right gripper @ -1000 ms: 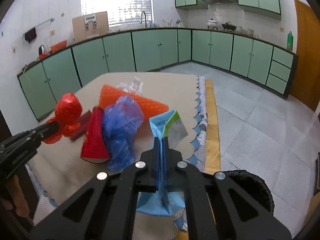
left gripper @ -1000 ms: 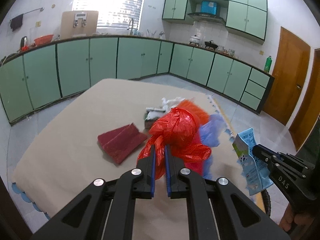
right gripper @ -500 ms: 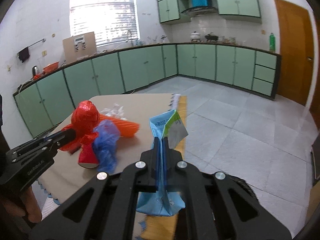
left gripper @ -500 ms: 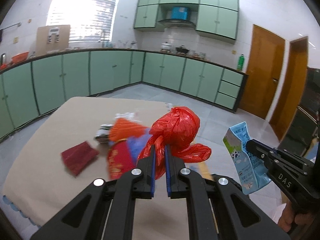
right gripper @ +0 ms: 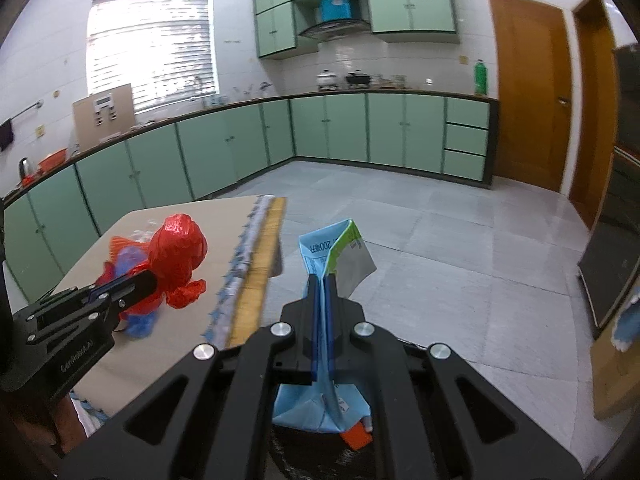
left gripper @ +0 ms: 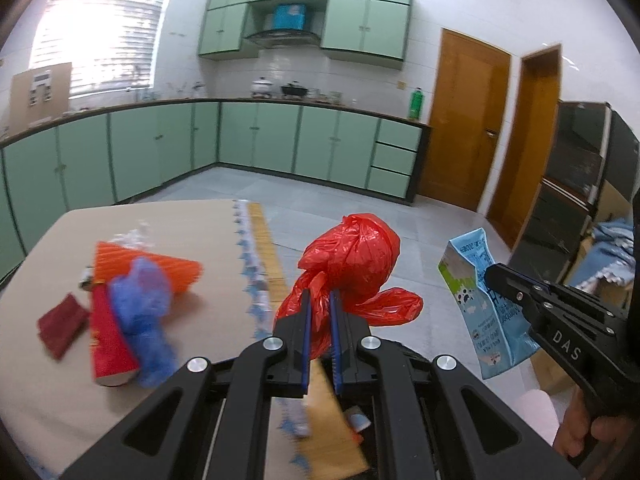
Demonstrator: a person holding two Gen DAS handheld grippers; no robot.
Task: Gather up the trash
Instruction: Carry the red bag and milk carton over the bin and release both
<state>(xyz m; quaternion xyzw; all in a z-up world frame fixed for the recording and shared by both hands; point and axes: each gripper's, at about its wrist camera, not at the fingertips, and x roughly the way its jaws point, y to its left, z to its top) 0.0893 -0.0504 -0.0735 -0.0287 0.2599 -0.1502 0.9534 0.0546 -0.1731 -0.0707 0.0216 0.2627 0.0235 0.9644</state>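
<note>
The table (left gripper: pixel 192 220), covered in beige cloth with a scalloped blue trim, fills the left of both views, and loose trash remains on it: an orange ribbed wrapper (left gripper: pixel 160 264), a crumpled blue plastic bag (left gripper: pixel 144 312), a red packet (left gripper: pixel 106 344) and a dark red folded piece (left gripper: pixel 60 328). The left gripper (left gripper: pixel 320 312) is clamped on a knotted red plastic bag (left gripper: pixel 352 264), held in the air over the table's edge; it looks light and soft, so pinching its gathered neck, as here, seems safest against slipping. The right gripper (right gripper: pixel 322 292) is closed on the folded top seam of a light-blue milk carton (right gripper: pixel 332 256), held clear of the table over the tiled floor; the carton looks empty, light and semi-stiff, and would likely crush if squeezed at its body. Beneath it a dark bin rim (right gripper: pixel 320 452) shows, blurred.
</note>
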